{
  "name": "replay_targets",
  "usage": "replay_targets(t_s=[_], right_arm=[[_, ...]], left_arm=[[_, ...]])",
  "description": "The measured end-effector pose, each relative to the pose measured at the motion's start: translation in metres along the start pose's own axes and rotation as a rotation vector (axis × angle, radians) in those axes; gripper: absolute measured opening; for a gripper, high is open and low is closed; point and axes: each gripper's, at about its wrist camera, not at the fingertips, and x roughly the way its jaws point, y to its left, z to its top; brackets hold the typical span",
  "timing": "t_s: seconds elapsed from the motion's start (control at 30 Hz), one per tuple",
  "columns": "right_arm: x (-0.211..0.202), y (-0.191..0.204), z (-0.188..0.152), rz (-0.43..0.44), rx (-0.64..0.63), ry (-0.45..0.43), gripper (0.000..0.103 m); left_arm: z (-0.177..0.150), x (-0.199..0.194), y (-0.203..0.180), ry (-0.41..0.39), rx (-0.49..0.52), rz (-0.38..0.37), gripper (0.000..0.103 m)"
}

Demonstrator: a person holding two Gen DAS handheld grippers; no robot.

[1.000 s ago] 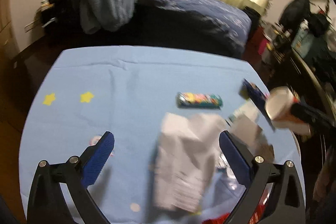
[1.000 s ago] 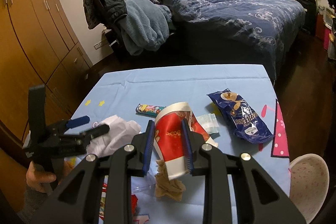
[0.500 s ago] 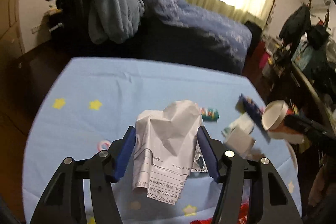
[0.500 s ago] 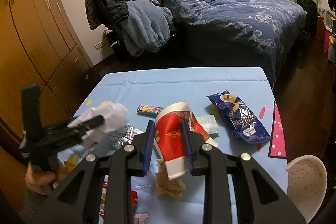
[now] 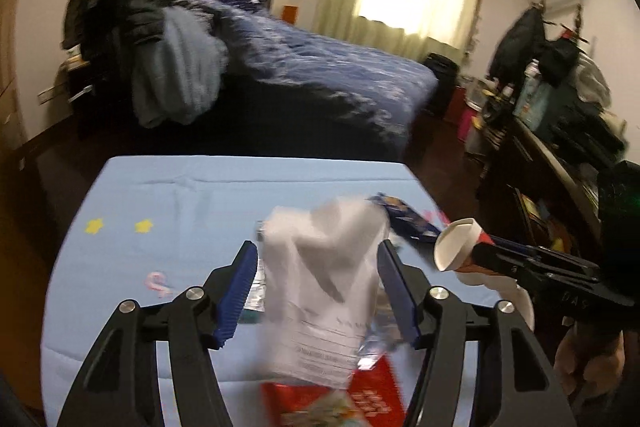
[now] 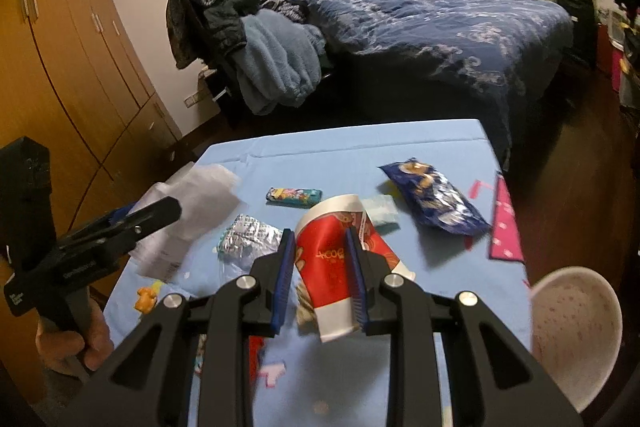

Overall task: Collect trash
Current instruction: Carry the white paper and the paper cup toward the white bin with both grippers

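White crumpled paper (image 5: 320, 279), light and floppy, hangs above the blue table (image 5: 168, 203) pinched at its middle by the left gripper (image 5: 318, 287); the red paper cup (image 6: 332, 263), thin-walled and easily crushed, sits squeezed across its sides in the right gripper (image 6: 320, 275).

A crumpled white sheet of printed paper (image 5: 324, 279) hangs above the light-blue table (image 6: 400, 151), pinched between jaws. A squashed red-and-white paper cup (image 6: 330, 259) is tilted, its rim toward the table's far edge, also clamped. On the table lie a dark-blue foil snack bag (image 6: 434, 201) near the right edge, a small colourful candy box (image 6: 294, 195) mid-table, and a crinkled silver foil wrapper (image 6: 248, 237) left of the cup.
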Motion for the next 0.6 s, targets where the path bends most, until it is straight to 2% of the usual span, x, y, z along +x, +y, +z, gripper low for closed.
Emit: replay_targets(t_s=[0.2,0.33,0.37,0.4,0.43,0.5,0.6], right_arm=[[-0.052,-0.032,-0.018,-0.028,0.070,-0.064,0.027],[-0.072,-0.051,-0.027,-0.052,0.110,-0.084,0.027],[-0.074,-0.054,-0.028,-0.055,0.116,-0.085,0.027],[-0.075,-0.056,-0.029,-0.056,0.120,-0.084,0.027],[-0.075,-0.057,-0.030,-0.053,0.123,-0.082,0.027],[-0.071,-0.059,-0.033,-0.043,0.127,-0.074,0.027],[-0.064,-0.056,-0.036,-0.027,0.123,-0.062,0.026]], left_arm=[[0.001,0.005,-0.049,0.000,0.068,-0.091,0.061],[-0.002,0.016,-0.061,0.022,0.116,-0.041,0.063],[-0.004,0.020,-0.058,0.035,0.113,-0.024,0.072],[-0.007,0.024,-0.052,0.046,0.106,-0.002,0.086],[-0.012,0.031,-0.046,0.075,0.106,0.032,0.093],[-0.017,0.042,-0.035,0.123,0.097,0.057,0.095],[-0.023,0.059,-0.026,0.193,0.091,0.050,0.097]])
